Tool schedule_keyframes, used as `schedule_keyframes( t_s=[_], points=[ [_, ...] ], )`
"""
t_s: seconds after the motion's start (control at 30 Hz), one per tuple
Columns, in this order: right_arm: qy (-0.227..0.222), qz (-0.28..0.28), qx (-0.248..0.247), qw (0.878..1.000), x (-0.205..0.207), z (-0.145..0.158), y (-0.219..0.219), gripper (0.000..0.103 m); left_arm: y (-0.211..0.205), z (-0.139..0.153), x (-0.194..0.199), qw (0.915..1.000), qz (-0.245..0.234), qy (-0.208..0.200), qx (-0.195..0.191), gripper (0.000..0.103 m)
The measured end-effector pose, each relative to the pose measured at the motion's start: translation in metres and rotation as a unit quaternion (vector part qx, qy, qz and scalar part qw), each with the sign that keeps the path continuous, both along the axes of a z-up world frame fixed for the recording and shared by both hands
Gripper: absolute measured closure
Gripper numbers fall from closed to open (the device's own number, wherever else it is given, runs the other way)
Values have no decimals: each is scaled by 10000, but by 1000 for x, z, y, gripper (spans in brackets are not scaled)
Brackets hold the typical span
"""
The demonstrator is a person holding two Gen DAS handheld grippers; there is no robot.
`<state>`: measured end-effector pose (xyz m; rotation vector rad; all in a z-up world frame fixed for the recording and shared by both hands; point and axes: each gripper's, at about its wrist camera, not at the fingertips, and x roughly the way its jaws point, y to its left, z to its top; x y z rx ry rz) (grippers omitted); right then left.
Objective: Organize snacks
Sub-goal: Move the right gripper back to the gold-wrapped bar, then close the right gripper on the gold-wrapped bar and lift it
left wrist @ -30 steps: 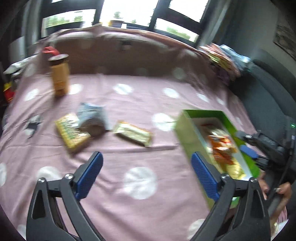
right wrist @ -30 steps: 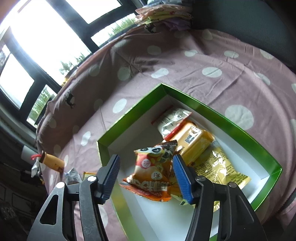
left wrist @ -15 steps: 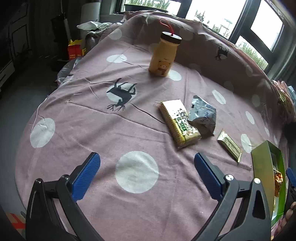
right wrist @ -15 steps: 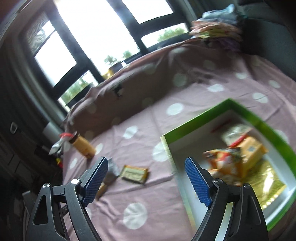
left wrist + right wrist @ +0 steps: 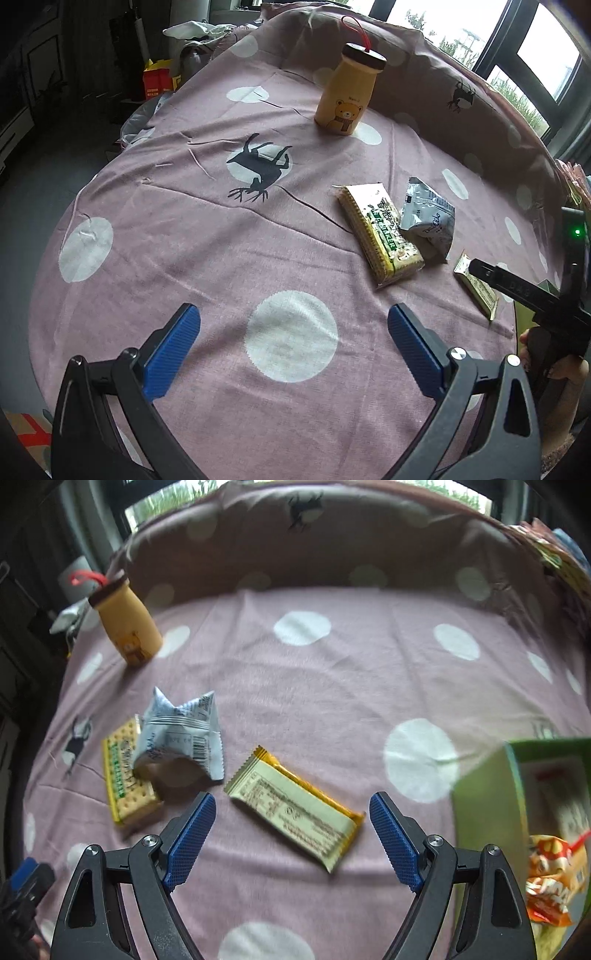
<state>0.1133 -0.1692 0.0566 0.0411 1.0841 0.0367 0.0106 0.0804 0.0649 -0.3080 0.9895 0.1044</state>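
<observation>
Snacks on pink dotted cloth (image 5: 332, 686), left to right in right wrist view: cracker pack (image 5: 125, 775), flat; silver pouch (image 5: 181, 738) overlapping its right edge; cream-gold bar (image 5: 295, 805), flat, between right gripper (image 5: 291, 830) fingers, untouched, jaws wide apart; green box (image 5: 484, 797) holding orange packet (image 5: 550, 878). Bear bottle (image 5: 127, 622) upright far left. Left gripper (image 5: 293, 347) spread open over bare cloth.

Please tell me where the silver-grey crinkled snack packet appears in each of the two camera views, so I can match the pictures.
Left wrist view: the silver-grey packet is right of centre, resting against the right edge of the yellow cracker pack.
Right wrist view: the silver-grey packet is left of centre, overlapping the same cracker pack.
Shared landmark: the yellow bear bottle, standing farther back on the cloth.
</observation>
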Motion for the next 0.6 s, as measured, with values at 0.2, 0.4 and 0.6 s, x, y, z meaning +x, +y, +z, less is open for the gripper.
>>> schedule_keyframes(
  t_s=[0.2, 0.4, 0.6],
  points=[
    [111, 441, -454, 9979, 6, -24, 11, 20, -4, 0, 1, 9999, -105, 6, -26, 1],
    [153, 274, -154, 9994, -11, -12, 3, 66, -8, 0, -1, 9998, -172, 17, -50, 1],
    [275, 232, 513, 9980, -51, 6, 10, 66, -12, 0, -1, 9998, -187, 28, -41, 1]
  ],
)
